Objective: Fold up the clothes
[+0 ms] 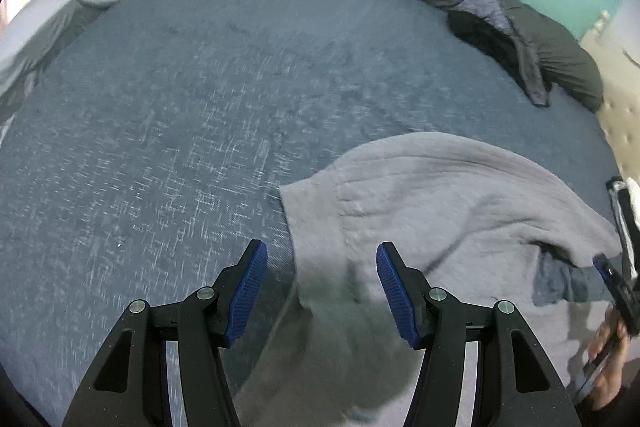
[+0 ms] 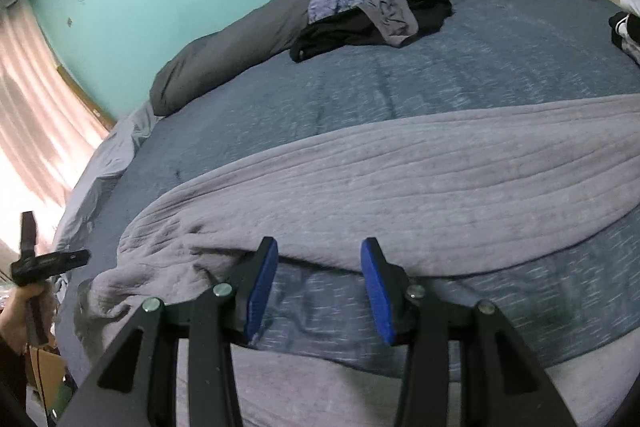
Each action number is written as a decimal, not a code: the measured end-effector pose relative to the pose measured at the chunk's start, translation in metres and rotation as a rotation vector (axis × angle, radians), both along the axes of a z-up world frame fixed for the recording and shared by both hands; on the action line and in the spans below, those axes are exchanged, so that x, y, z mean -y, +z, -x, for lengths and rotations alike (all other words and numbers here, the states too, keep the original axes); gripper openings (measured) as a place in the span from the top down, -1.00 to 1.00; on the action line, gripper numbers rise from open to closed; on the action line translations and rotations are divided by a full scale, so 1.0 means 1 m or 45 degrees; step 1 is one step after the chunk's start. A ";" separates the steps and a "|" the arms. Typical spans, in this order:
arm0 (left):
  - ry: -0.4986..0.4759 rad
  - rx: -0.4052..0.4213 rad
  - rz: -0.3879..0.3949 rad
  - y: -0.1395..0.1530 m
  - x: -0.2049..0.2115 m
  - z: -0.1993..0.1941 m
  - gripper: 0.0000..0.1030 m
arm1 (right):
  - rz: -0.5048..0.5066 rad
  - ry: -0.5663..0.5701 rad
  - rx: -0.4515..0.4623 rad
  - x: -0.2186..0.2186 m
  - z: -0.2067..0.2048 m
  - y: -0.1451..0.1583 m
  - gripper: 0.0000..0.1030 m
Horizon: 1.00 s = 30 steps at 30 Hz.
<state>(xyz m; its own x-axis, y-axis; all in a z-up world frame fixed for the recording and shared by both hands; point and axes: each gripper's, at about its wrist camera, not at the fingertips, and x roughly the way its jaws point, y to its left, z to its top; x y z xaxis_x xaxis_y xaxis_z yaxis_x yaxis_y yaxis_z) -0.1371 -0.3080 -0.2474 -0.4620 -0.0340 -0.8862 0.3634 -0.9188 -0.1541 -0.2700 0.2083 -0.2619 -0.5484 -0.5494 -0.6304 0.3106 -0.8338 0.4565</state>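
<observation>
I have the grey ribbed sweater point(image 2: 400, 179) spread across the blue bedspread point(image 1: 180, 107), its near edge folded over so a strip of bedspread shows under it in the right wrist view. My left tool point(image 1: 318, 291) hangs above the sweater's left edge with its blue pads apart and nothing between them. My right tool point(image 2: 319, 287) points at the sweater's near hem; its pads are also apart and empty, with only bedspread behind the gap. Neither tool has cloth in it, so I judge I am between folds, about to pick a new hold. Next I need to bring each tool down onto a hem or corner, pinch a single layer cleanly, and lift both together so the fold lands straight. A small pile of other clothes point(image 2: 360, 11) waits against the long dark pillow point(image 2: 280, 23) at the far side.
</observation>
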 end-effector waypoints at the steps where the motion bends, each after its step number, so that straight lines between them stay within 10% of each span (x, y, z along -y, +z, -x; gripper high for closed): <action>1: -0.002 0.024 0.012 -0.006 0.002 0.006 -0.19 | 0.016 -0.001 -0.004 0.000 -0.002 -0.002 0.11; 13: -0.033 0.058 -0.135 -0.044 0.020 0.050 -0.18 | 0.082 0.004 0.008 -0.007 -0.004 -0.023 0.07; 18: -0.097 0.071 -0.128 -0.043 0.010 0.056 0.47 | 0.099 -0.001 0.014 -0.009 -0.004 -0.025 0.07; 30: -0.190 -0.047 0.197 0.049 -0.017 0.064 0.85 | 0.138 -0.028 0.036 -0.016 -0.004 -0.027 0.07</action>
